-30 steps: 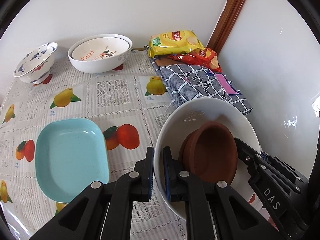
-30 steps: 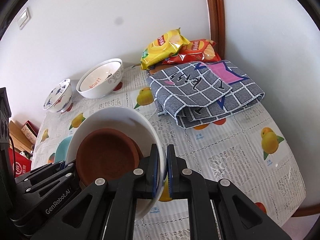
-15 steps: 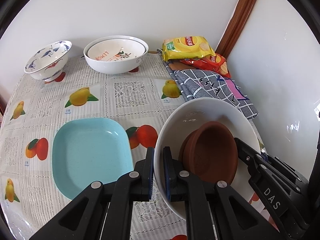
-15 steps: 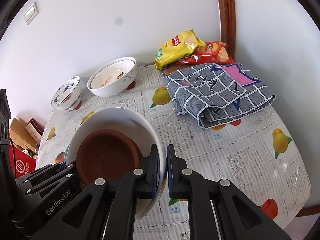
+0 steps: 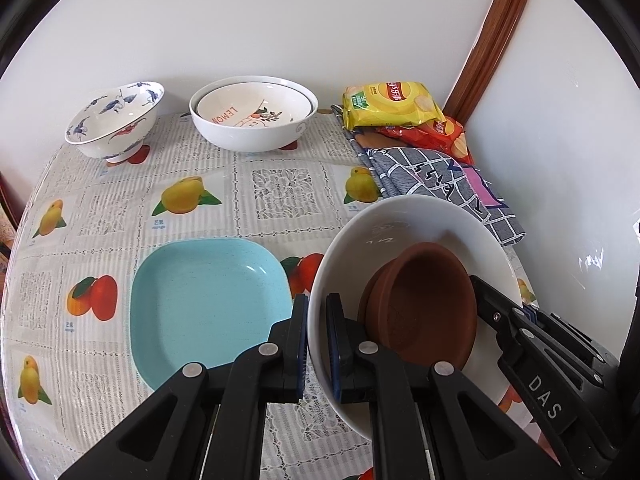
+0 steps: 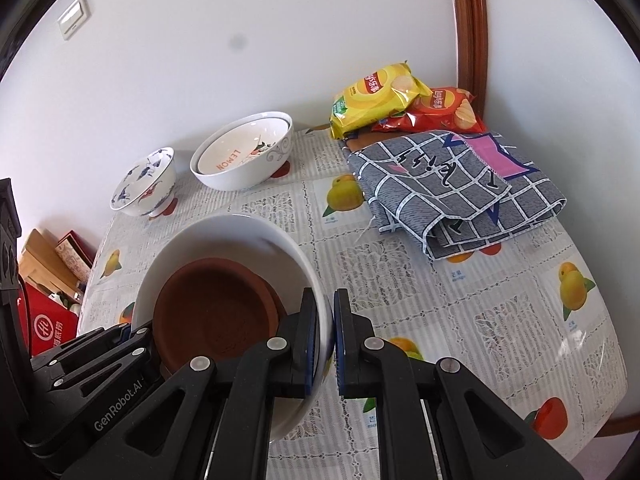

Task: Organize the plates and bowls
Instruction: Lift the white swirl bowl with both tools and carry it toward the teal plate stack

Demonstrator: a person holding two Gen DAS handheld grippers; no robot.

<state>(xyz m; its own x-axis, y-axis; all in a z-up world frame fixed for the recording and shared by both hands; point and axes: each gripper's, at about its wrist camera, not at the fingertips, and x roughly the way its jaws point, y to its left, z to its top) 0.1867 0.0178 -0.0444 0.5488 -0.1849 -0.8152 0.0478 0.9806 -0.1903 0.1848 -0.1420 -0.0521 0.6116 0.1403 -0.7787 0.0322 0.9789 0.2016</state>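
Two grippers carry one white bowl [image 5: 404, 240] between them: the left gripper [image 5: 317, 344] has its jaws pinched narrow on the bowl's left rim, the right gripper [image 6: 325, 340] has its jaws pinched the same way on the opposite rim. A brown clay bowl [image 5: 424, 304] sits tilted inside the white one.

Compared with a second ago, the whole load has shifted across the tabletop [image 5: 280, 192]. In the left wrist view the blue square plate [image 5: 208, 300] has slid from the far left towards the centre and now lies just beside the held bowl's rim, and the back row, the blue-and-white footed bowl [image 5: 116, 120] and the nested lemon bowls [image 5: 254, 116], shows more fully. In the right wrist view the folded checked cloth [image 6: 460, 192] and the crisp packets [image 6: 384, 98] have drifted rightward. The grips themselves look unchanged, and so does the clay bowl's lean.

My judgement: the pair is being carried sideways towards the other crockery, probably to set it on or beside the blue plate, so the stacking step is under way but not yet landed.
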